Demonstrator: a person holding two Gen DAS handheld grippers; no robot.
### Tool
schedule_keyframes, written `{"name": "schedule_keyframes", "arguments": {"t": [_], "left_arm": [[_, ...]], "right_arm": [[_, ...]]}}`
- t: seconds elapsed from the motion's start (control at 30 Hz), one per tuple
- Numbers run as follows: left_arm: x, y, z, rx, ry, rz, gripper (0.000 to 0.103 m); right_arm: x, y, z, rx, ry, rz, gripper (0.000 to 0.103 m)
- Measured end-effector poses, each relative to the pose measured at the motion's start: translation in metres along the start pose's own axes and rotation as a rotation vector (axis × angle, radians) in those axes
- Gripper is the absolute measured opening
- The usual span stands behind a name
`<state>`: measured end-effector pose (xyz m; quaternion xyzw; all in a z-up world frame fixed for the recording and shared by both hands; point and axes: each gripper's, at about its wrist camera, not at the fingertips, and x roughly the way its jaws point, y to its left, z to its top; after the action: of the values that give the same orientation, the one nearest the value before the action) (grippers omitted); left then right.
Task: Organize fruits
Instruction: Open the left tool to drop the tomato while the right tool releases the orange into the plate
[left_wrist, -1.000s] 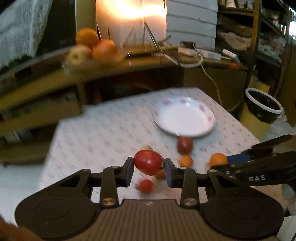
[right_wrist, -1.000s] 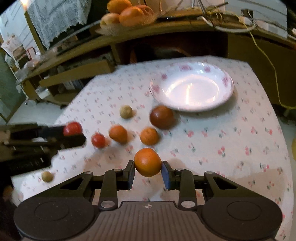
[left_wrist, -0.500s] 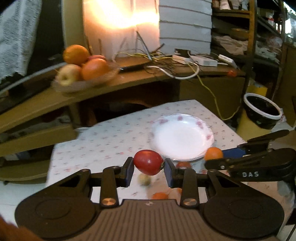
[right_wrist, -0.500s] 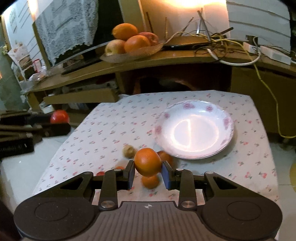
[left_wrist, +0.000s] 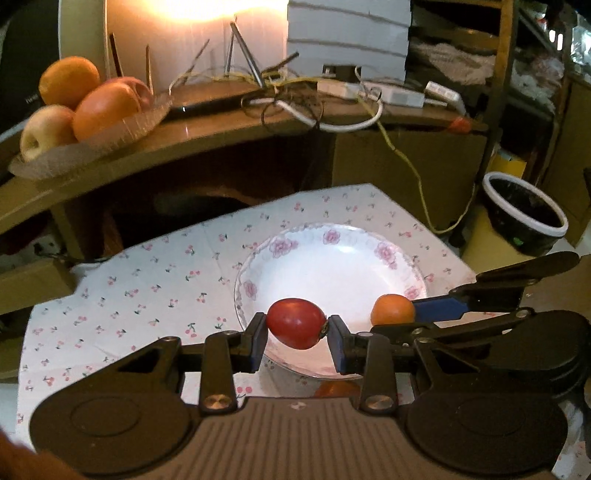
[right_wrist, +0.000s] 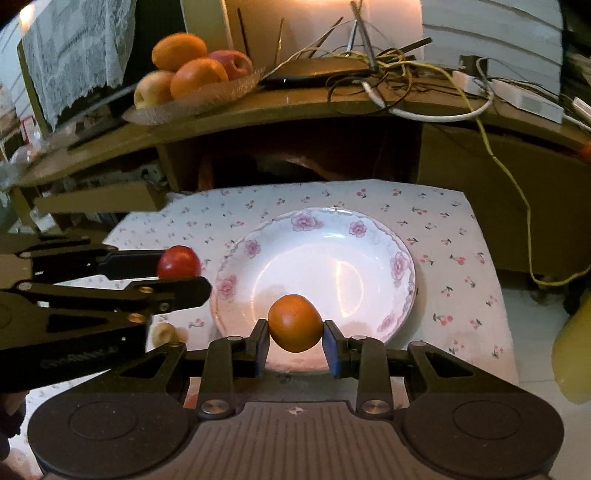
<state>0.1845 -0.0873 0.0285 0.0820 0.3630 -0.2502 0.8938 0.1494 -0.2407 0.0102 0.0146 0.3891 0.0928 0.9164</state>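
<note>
My left gripper (left_wrist: 297, 338) is shut on a red tomato (left_wrist: 296, 322), held over the near rim of the white flowered plate (left_wrist: 332, 236). The right gripper (right_wrist: 294, 345) is shut on a small orange fruit (right_wrist: 294, 323), also above the plate's (right_wrist: 400, 266) near edge. In the left wrist view the right gripper (left_wrist: 400, 317) reaches in from the right with the orange fruit (left_wrist: 392, 309). From the right wrist view the left gripper (right_wrist: 181, 269) comes in at the left, holding the tomato (right_wrist: 178, 261). The plate holds nothing.
A floral tablecloth (left_wrist: 155, 280) covers the low table. A pale small fruit (right_wrist: 164, 332) lies left of the plate, an orange one (left_wrist: 338, 388) shows under the left gripper. Behind stands a wooden desk (right_wrist: 295, 107) with a fruit dish (right_wrist: 192, 98) and cables. A black bin (left_wrist: 524, 225) sits right.
Both grippers carried their fruits forward from the loose fruits to the plate's near rim. The plate now fills the middle of both views. Grips unchanged.
</note>
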Motion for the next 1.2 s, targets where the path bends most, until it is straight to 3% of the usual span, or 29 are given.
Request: {"name": "schedule_keyframes", "arguments": {"t": [0.3,0.6,1.2], "left_arm": [[0.029,0.003,-0.003,-0.001,0.050,0.021,0.040],[0.035,0.005,-0.004,-0.001,0.073,0.033,0.040],[0.006,0.002,-0.002,0.013,0.013,0.062,0.045]], "right_arm": [[0.032,-0.007,0.002,-0.034,0.054,-0.025,0.032],[0.041,-0.012,0.008,-0.026,0.052,-0.033,0.034],[0.026,-0.008,0.010,-0.022,0.005,-0.035,0.040]]}}
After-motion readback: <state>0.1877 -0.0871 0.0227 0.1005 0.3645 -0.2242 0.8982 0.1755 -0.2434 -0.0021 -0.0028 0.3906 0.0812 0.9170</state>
